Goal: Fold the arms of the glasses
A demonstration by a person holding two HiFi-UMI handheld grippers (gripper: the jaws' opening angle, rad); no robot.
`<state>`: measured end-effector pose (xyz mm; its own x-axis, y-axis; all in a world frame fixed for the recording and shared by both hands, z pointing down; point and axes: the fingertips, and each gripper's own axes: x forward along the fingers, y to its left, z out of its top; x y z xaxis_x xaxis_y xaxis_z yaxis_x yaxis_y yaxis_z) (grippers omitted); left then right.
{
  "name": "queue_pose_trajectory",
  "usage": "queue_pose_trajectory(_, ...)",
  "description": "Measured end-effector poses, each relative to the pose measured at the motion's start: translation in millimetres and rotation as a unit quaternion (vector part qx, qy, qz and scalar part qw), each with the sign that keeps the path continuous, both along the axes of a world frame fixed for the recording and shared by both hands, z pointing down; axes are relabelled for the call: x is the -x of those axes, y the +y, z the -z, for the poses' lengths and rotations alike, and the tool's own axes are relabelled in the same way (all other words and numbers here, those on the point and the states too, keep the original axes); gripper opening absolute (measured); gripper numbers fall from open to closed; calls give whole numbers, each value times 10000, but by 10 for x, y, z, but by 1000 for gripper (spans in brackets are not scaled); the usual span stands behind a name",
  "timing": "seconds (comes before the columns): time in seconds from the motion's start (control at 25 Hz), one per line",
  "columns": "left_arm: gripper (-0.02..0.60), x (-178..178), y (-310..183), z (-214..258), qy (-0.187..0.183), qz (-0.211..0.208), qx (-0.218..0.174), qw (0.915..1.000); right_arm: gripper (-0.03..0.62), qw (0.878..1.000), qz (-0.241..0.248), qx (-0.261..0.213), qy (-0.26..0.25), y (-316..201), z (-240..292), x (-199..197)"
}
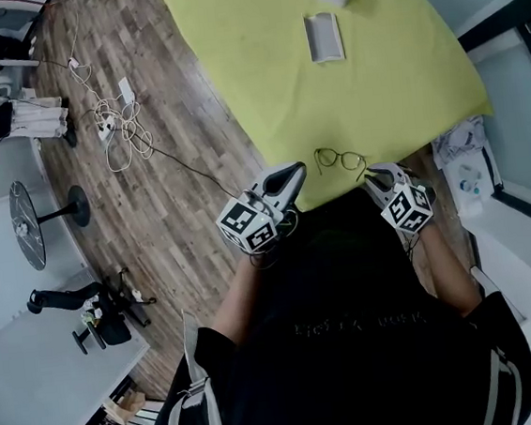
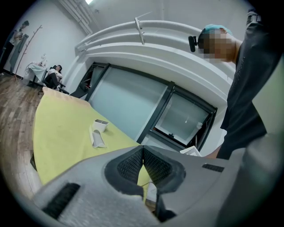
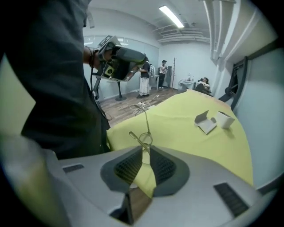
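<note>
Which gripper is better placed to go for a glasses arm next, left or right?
Right, probably. The right gripper has its jaws slightly apart with the glasses just ahead of them. The left gripper has its jaws together and would need to open first.

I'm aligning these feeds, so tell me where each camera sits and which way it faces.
Head view: on the person's head, looking steeply down at the yellow table and the glasses; shows the dark shirt, left claw and right claw.
Left gripper view: rides the left claw, facing across the table toward the windows; shirt at right.
Right gripper view: rides the right claw, facing over the glasses into the room; shirt and left claw at left.
Shared: all three show the white case.
</note>
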<state>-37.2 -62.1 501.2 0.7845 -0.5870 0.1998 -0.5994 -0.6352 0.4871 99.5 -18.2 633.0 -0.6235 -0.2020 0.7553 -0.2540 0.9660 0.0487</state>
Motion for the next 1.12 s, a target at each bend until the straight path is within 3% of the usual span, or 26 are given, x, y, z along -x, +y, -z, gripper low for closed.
queue_pose_trajectory(0.36,18,158,-68,-8,49,66,41,10000,33,9941,672,-445,727,-45,-156,110)
queue_pose_trajectory(1.12,18,385,41,-63,166,295,113,9994,31,9882,1145,-513,874,-170,-291,434)
